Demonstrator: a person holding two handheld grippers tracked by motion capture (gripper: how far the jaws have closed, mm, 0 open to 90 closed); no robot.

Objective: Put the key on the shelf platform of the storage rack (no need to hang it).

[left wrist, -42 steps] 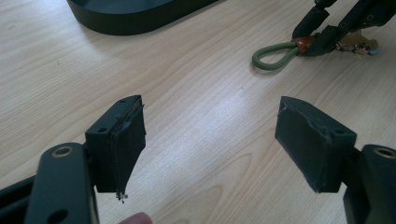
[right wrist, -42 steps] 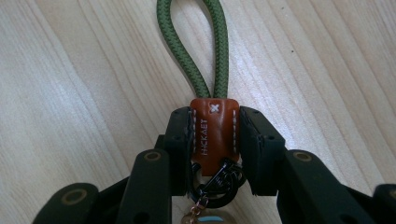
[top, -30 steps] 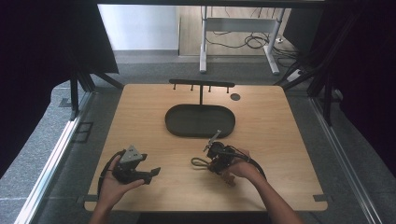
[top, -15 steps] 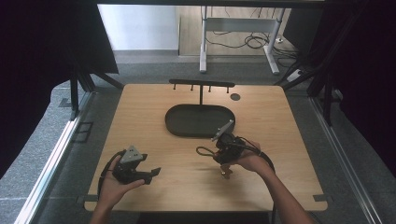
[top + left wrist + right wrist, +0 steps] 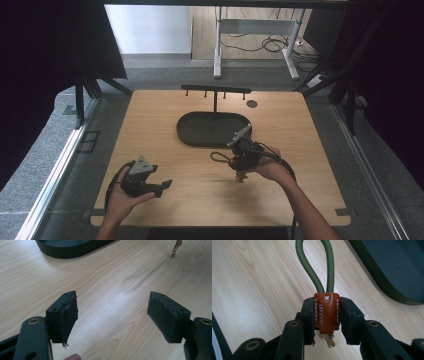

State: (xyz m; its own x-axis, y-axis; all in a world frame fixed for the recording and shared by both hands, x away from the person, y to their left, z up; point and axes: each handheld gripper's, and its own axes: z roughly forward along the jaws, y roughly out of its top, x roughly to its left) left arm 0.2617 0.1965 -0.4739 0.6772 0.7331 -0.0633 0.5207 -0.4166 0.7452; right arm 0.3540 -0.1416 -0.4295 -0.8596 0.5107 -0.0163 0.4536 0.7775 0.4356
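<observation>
Brown leather tab [image 5: 326, 311] is sitting clamped between the right gripper [image 5: 327, 315] pads, green cord loop [image 5: 314, 267] sticking out ahead. Left gripper [image 5: 112, 315] is gaping empty over the table [image 5: 107, 285].

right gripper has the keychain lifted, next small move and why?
Probably carry it toward the hook rack. The right gripper is clamped on the brown leather tab, the green cord loop juts free beyond the jaws, and the rack's pegs look bare. The left gripper idles open.

Both tongs are matte black. The left tongs [image 5: 164, 185] carry a grey three-cornered plate and brass-ringed pivot holes; the right tongs [image 5: 327, 315] trail a black cable. Bare forearms, no sleeves.
</observation>
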